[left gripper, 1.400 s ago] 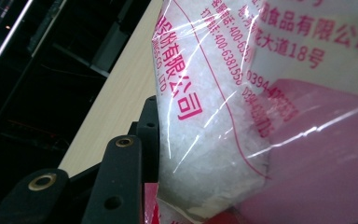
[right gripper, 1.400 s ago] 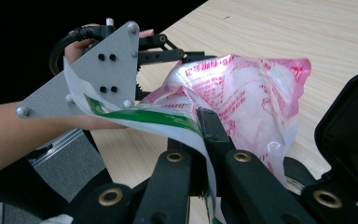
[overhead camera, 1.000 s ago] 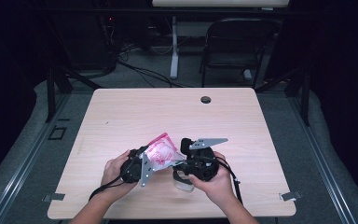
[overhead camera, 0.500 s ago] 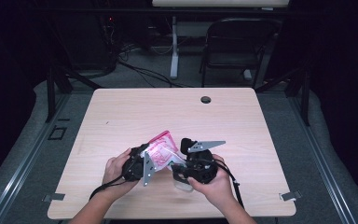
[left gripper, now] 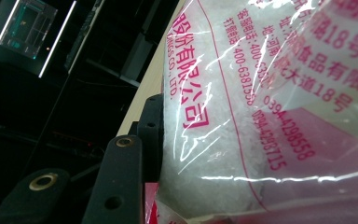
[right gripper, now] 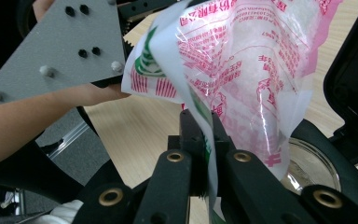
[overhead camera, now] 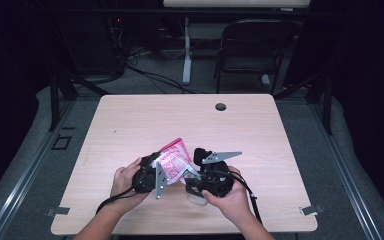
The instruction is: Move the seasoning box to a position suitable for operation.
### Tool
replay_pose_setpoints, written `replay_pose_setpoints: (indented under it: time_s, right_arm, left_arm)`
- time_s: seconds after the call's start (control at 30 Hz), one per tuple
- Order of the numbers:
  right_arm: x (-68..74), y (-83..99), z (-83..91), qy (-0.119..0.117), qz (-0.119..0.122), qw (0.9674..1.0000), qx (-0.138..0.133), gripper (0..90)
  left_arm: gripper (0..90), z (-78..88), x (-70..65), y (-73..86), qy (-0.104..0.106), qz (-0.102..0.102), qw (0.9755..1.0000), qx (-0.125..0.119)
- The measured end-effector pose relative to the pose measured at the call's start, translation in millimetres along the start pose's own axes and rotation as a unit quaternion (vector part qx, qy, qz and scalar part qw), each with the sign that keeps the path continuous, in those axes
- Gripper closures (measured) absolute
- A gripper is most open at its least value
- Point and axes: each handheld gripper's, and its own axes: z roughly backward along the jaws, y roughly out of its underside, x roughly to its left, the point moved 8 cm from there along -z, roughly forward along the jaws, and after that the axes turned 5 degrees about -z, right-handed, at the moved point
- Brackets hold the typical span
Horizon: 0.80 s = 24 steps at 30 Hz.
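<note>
Light wood table in a dark room, and both grippers meet near its front edge on a pink-printed plastic bag of white crystals. Left gripper has its jaws partway closed around the bag's fat body. Right gripper is pinched tight on a thin edge. Bag's long axis tilts up and away from the person, over a clear glass dish.

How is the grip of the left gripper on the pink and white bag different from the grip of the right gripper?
The left gripper holds the plastic bag by its thick, filled body, so its jaws stand partly apart. The right gripper pinches only a thin flat edge of the film, jaws nearly together. In the high view the left gripper sits at the bag's left side, the right gripper at its lower right. Both are clamped on the same bag.
</note>
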Motion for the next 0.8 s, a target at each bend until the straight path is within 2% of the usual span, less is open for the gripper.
replay_pose_setpoints:
  time_s: [0.33, 0.67, 0.8]
  right_arm:
    - [-4.4, 3.8, -2.3, 0.004, -0.003, 1.0, 0.007, 90.0]
    - [-8.7, 5.6, -2.0, 0.01, -0.01, 0.9999, 0.001, 90.0]
    - [-11.0, 6.9, -2.3, 0.012, -0.012, 0.9999, 0.001, 90.0]
  left_arm:
    - [64.6, 0.4, 2.3, -3.9, -0.012, -0.003, 0.9999, -0.004]
    - [64.6, -0.8, 2.5, -7.9, -0.015, 0.0, 0.9999, -0.007]
    - [64.6, -0.7, 3.4, -11.2, -0.022, -0.007, 0.9997, -0.01]
